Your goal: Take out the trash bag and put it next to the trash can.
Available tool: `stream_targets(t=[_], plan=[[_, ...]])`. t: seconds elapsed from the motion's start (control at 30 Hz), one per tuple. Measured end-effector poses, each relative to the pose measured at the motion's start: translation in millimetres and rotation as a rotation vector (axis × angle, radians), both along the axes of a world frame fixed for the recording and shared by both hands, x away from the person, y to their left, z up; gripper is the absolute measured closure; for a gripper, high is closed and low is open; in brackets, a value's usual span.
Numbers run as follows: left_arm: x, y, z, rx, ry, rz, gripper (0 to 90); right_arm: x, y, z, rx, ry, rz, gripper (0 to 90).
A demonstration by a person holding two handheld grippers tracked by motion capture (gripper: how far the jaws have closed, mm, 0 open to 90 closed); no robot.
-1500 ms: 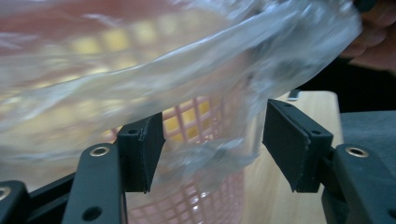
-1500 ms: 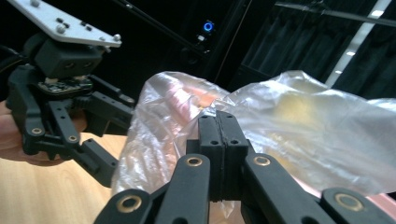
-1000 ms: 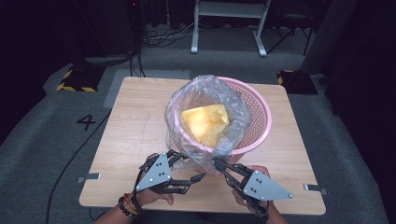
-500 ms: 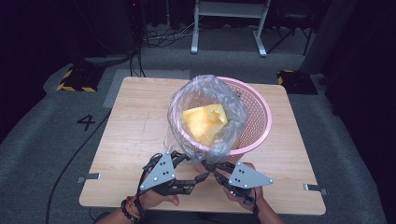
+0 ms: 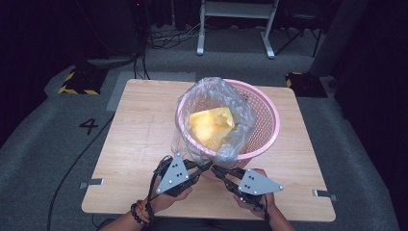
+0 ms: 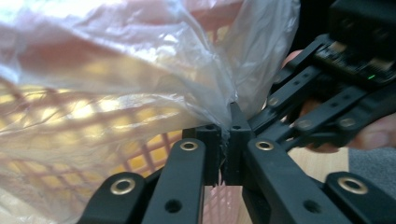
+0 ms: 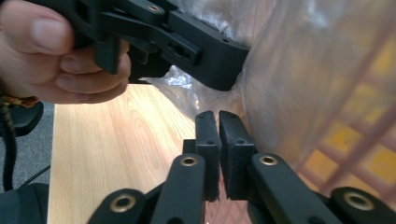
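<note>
Light wooden desk [image 5: 139, 125], seen from above, standing on grey carpet. Pink mesh basket [image 5: 263, 120] toward the far middle of the desk, lined with a clear plastic bag [image 5: 211, 94] whose film spills over the near rim; a yellow crumpled item [image 5: 210, 126] lies inside the bag. Left tool [image 5: 206, 166] at the near rim of the basket: its jaws have just been closing and now stand shut, pinching a fold of the bag film between the pads [image 6: 215, 140]. Right tool [image 5: 215, 170] just beside it, tip to tip: jaws nearly together with a narrow gap, bag film lying against the outer side of one jaw; whether any film is caught between them cannot be told.
</note>
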State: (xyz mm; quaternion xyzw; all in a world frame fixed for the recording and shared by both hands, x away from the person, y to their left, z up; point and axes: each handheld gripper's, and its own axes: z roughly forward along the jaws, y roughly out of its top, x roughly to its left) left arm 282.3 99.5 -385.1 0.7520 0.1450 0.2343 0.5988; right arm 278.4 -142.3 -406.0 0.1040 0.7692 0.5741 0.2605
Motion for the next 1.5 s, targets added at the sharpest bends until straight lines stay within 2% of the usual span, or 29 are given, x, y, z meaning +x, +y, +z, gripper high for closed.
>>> stream_targets(t=[0.03,0.13,0.2,0.3,0.37,0.4,0.43,0.47,0.5,0.57,0.63,0.7,0.77,0.83,0.9,0.97,1.0,1.07,1.13,1.17,1.3,1.37,1.5], plan=[[0.1,0.4,-0.6,0.004,-0.014,0.004,89.6,-2.9,-4.5,2.5,-0.002,-0.01,0.004,84.3],[2.2,2.6,-1.6,0.013,-0.017,-0.003,89.8,-5.5,-10.1,8.2,0.007,-0.015,0.014,84.3],[2.9,4.4,-2.6,0.01,-0.019,-0.008,89.9,-10.9,-19.7,20.8,0.049,-0.037,0.002,79.7],[4.0,5.6,-3.8,0.024,-0.023,-0.017,90.0,-15.7,-23.6,25.9,0.056,-0.06,-0.016,75.9],[4.8,5.8,-4.6,0.035,-0.023,-0.018,90.0,-20.7,-25.9,28.2,0.077,-0.074,-0.036,68.6],[5.3,6.1,-5.0,0.036,-0.026,-0.018,90.0,-25.2,-27.7,29.6,0.104,-0.098,-0.062,62.3],[5.5,6.1,-5.5,0.033,-0.023,-0.018,90.0,-26.9,-28.1,30.5,0.123,-0.102,-0.078,58.7],[5.7,6.4,-5.6,0.036,-0.027,-0.017,90.0,-26.9,-28.1,30.5,0.123,-0.102,-0.078,58.7],[5.9,6.7,-5.8,0.035,-0.028,-0.018,90.0,-28.6,-28.1,31.5,0.141,-0.109,-0.103,56.5],[6.2,6.8,-5.9,0.035,-0.031,-0.018,90.0,-31.7,-27.3,33.4,0.193,-0.114,-0.109,53.4],[6.6,6.9,-6.0,0.034,-0.031,-0.023,90.0,-33.4,-21.2,34.3,0.199,-0.113,-0.119,51.5],[6.6,6.7,-6.2,0.035,-0.034,-0.024,90.0,-33.8,-14.3,33.9,0.203,-0.107,-0.096,51.4],[6.7,7.6,-6.0,0.039,-0.037,-0.032,89.9,-32.3,-8.3,34.0,0.196,-0.112,-0.1,57.0],[6.6,8.8,-6.3,0.033,-0.035,-0.035,89.9,-29.6,-4.5,34.1,0.178,-0.125,-0.125,71.3],[7.1,10.9,-6.7,0.025,-0.035,-0.049,89.9,-25.8,-3.8,34.6,0.175,-0.117,-0.12,81.5],[7.2,13.0,-7.0,0.013,-0.034,-0.054,89.7,-22.1,-3.4,34.7,0.17,-0.113,-0.113,87.0],[6.9,14.4,-6.5,-0.008,-0.026,-0.054,87.4,-20.2,-3.2,34.7,0.17,-0.11,-0.103,88.1],[4.5,19.1,-2.1,-0.059,-0.01,-0.045,63.9,-17.2,-1.2,34.8,0.161,-0.11,-0.094,89.5],[1.5,25.5,5.3,-0.108,-0.007,-0.044,47.8,-15.2,4.1,34.4,0.141,-0.123,-0.094,89.8],[0.6,28.2,9.3,-0.126,0.008,-0.057,43.8,-14.4,7.5,33.7,0.129,-0.129,-0.089,89.9],[-2.8,34.4,20.5,-0.177,0.032,-0.039,34.6,-8.4,20.3,29.7,0.091,-0.126,-0.063,90.0],[-1.0,33.5,22.1,-0.17,0.043,-0.019,27.8,-5.7,26.5,27.4,0.071,-0.124,-0.057,90.0],[1.4,35.3,21.7,-0.189,0.059,0.024,25.0,-4.0,36.3,23.5,0.023,-0.132,-0.045,90.0]])
